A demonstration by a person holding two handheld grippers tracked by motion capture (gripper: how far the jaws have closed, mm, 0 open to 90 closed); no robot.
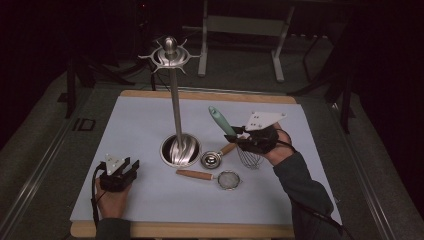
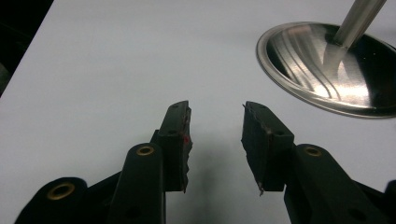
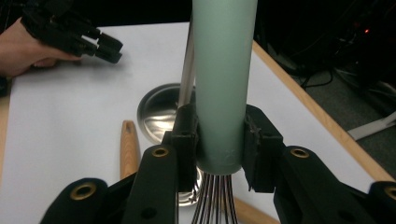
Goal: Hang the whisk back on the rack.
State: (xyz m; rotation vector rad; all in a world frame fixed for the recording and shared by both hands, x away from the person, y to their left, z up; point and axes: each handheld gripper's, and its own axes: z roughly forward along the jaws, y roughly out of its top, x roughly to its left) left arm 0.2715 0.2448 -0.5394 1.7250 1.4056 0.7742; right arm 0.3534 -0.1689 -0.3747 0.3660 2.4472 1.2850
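— Nearest the table's front edge: left gripper (image 1: 121, 169), jaws parted wide on nothing, parked low over the bare white mat (image 1: 135, 200), well apart from the work.

— And to the right?

— Right gripper (image 1: 243, 136), clamped around the mint-green handle of a whisk (image 1: 223, 123), pads (image 3: 186, 140) pressing both sides just above the spot where the wires leave the handle. Wire head (image 1: 248, 158) down toward the mat, handle tilted up and away to the left.

— Long axis?

— Running from low right to high left in the high view, the handle's free end aimed roughly toward the utensil stand (image 1: 176, 115). In the right gripper view, rising straight up between the jaws, with the stand's pole just behind it.

— Between whisk and stand?

— Small strainer (image 1: 229, 179) and steel measuring scoop (image 1: 211, 160), both wooden-handled, flat on the mat beside the stand's polished round base (image 2: 327, 70).

— Farthest back?

— Ring of hooks (image 1: 169, 56) atop the pole, high above and left of the whisk. Likely destination; a lift up and leftward called for, handle end leading. Right hand far nearer; left hand idle at the near left.
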